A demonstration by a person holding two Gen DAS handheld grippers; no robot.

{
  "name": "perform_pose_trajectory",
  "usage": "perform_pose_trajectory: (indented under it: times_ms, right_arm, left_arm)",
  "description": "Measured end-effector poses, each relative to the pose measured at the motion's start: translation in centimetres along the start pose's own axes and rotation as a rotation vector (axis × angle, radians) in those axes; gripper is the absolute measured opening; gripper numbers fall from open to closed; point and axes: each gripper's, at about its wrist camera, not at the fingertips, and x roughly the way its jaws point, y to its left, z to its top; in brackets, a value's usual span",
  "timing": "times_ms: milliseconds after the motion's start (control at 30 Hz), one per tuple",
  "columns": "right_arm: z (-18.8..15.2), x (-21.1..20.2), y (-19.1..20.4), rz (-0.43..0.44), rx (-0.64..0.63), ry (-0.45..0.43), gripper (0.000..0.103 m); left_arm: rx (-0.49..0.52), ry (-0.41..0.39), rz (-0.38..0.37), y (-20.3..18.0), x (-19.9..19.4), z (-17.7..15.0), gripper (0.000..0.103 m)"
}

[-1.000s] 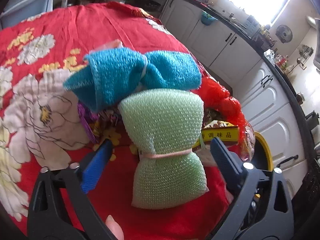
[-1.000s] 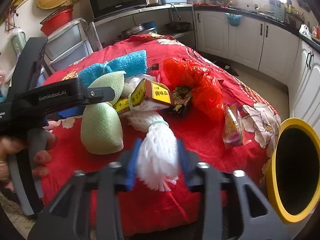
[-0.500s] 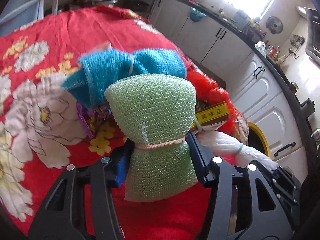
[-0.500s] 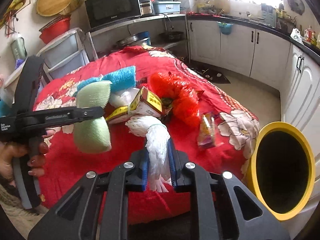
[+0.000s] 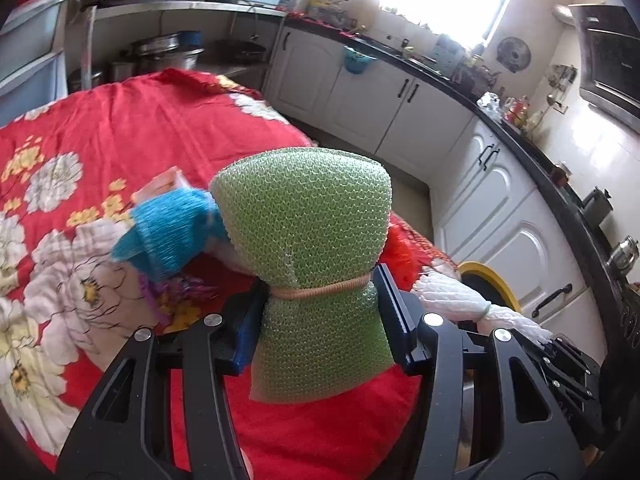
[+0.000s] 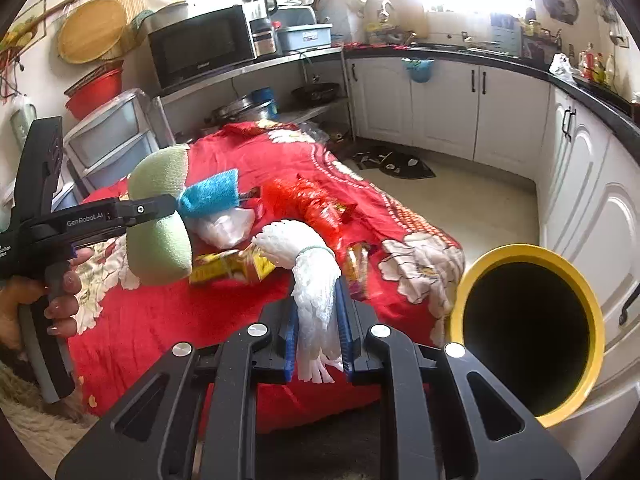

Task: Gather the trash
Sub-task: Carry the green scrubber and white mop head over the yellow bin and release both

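Observation:
A green foam net bundle (image 5: 304, 216), tied at its waist with a rubber band, is held off the table with my left gripper (image 5: 320, 312) shut on the waist. The right wrist view shows the same green bundle (image 6: 160, 248) in the air at left. My right gripper (image 6: 318, 304) is shut on a white foam net (image 6: 312, 276), also lifted; in the left wrist view the white net (image 5: 452, 300) shows at right. A yellow-rimmed bin (image 6: 592, 308) stands open at the table's right end, close to the right gripper.
On the red flowered tablecloth (image 6: 160, 340) lie a blue cloth bundle (image 6: 212, 194), a clear plastic bag (image 6: 228, 228), a yellow box (image 6: 232, 268), a red mesh bag (image 6: 308, 200) and a snack wrapper (image 6: 356, 264). White cabinets (image 6: 440, 100) line the far side and right. A hand (image 6: 60, 292) holds the left gripper's handle.
The left gripper has shut on the green bundle and raised it off the cloth. The right gripper has tightened on the white net and lifted it.

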Motion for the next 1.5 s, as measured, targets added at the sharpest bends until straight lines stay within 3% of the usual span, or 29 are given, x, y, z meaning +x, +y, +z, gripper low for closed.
perform_pose_trajectory:
  times_ms: [433,1033,1500]
  right_arm:
    - [0.6,-3.3,-3.4,-0.078,0.058,-0.082,0.017]
    - [0.1,-8.3,-11.3,-0.29,0.215,-0.186,0.017]
    - [-2.1,-8.9,-15.9,-0.435,0.31,-0.172,0.017]
  left_arm:
    - [0.132,-0.039,-0.089,-6.8,1.3,1.7,0.044]
    - [0.274,-0.029,-0.221,-16.4,3.5,1.8,0.044]
    - [0.37,0.02,-0.32,-23.4,7.2,0.8,0.044]
